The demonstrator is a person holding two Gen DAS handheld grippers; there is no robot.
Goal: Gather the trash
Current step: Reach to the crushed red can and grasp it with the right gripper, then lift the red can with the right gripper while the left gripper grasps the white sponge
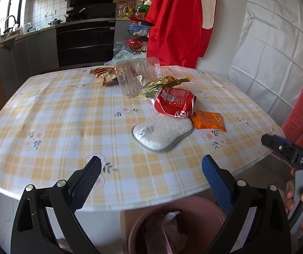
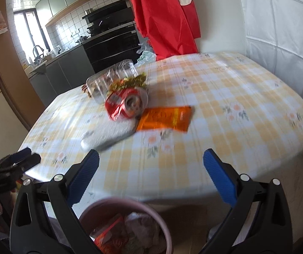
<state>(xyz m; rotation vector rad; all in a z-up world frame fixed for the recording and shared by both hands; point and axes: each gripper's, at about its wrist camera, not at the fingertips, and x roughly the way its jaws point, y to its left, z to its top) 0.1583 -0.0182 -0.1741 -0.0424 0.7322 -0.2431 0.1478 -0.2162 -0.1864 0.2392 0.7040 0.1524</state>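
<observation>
A crushed red can [image 1: 173, 103] [image 2: 126, 104] lies mid-table beside an orange packet [image 1: 208, 121] [image 2: 165, 118], a gold wrapper [image 1: 162, 83] [image 2: 130, 82], a clear plastic jar [image 1: 138, 78] [image 2: 109, 78] on its side and a brown wrapper [image 1: 104, 75]. A white scrub pad [image 1: 162, 134] [image 2: 109, 134] lies in front of the can. A pink bin [image 1: 179, 226] [image 2: 130, 226] with trash stands below the table's near edge. My left gripper [image 1: 151, 177] and right gripper [image 2: 151, 175] are both open and empty, above the bin, short of the table.
The checked tablecloth [image 1: 66, 116] [image 2: 225, 105] covers a round table. A red garment [image 1: 177, 21] [image 2: 162, 17] hangs behind it. Kitchen counters and an oven [image 1: 85, 40] stand at the back. The right gripper shows in the left wrist view [image 1: 289, 154]; the left gripper shows in the right wrist view [image 2: 22, 158].
</observation>
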